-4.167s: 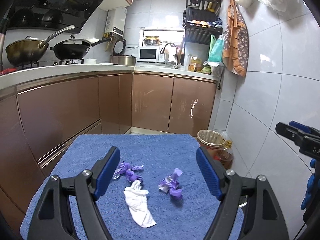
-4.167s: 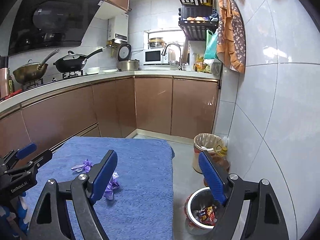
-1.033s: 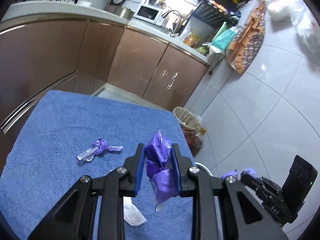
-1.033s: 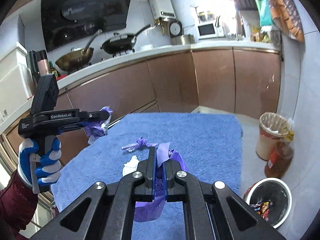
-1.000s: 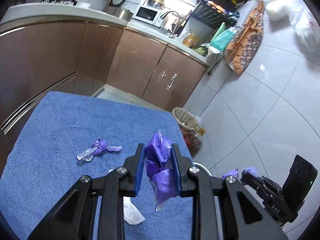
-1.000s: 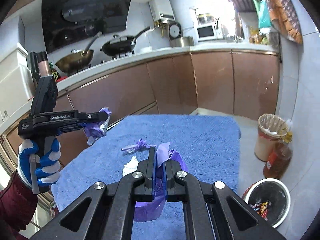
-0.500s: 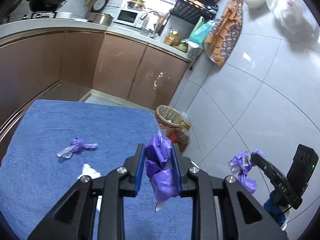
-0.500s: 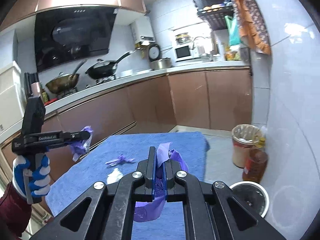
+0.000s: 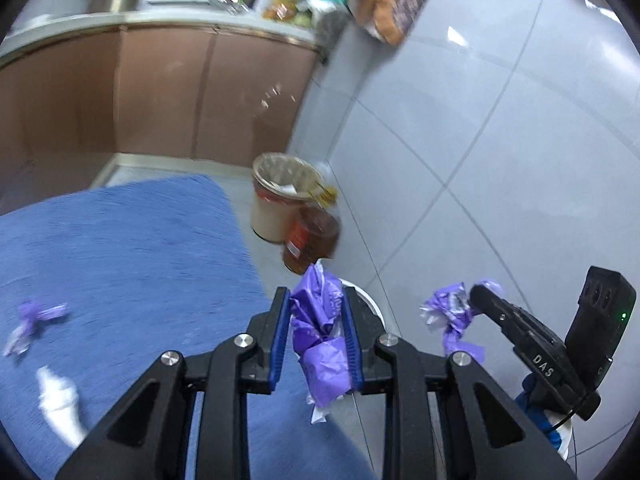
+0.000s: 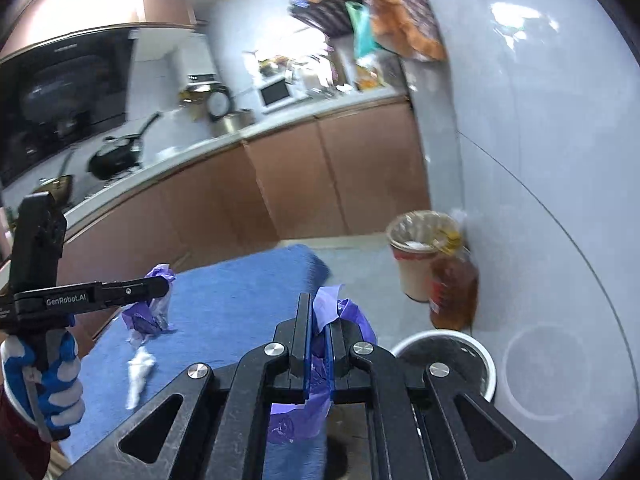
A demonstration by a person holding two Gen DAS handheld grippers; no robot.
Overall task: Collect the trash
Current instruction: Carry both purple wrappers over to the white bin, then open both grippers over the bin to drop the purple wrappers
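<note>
Grippers over the white-rimmed round bin point(image 10: 486, 364): left gripper point(image 9: 316, 316) clamps a crumpled purple plastic wrapper point(image 9: 320, 344); right gripper point(image 10: 317, 334), nearly closed, pinches a thin purple plastic scrap point(image 10: 348, 316).

Purple crumpled wrapper point(image 9: 320, 332) between blue pads point(image 9: 280, 340) of the black left hand-held gripper point(image 9: 316, 336). Second purple wrapper point(image 10: 324, 308), with white flecks in the left wrist view, in the black right hand-held gripper point(image 10: 318, 344). Blue towelling cloth point(image 9: 132, 264) over the worktop, with a small purple scrap point(image 9: 32, 316) and a white tissue point(image 9: 56, 392). Blue-and-white glove point(image 10: 52, 376) over a dark red sleeve point(image 10: 20, 440). Cream bin point(image 9: 276, 200) with a red band beside an amber bottle point(image 9: 312, 240). White-rimmed dark bin point(image 10: 452, 356). Copper-brown cabinets point(image 10: 328, 184), pale grey wall tiles point(image 9: 500, 140).
</note>
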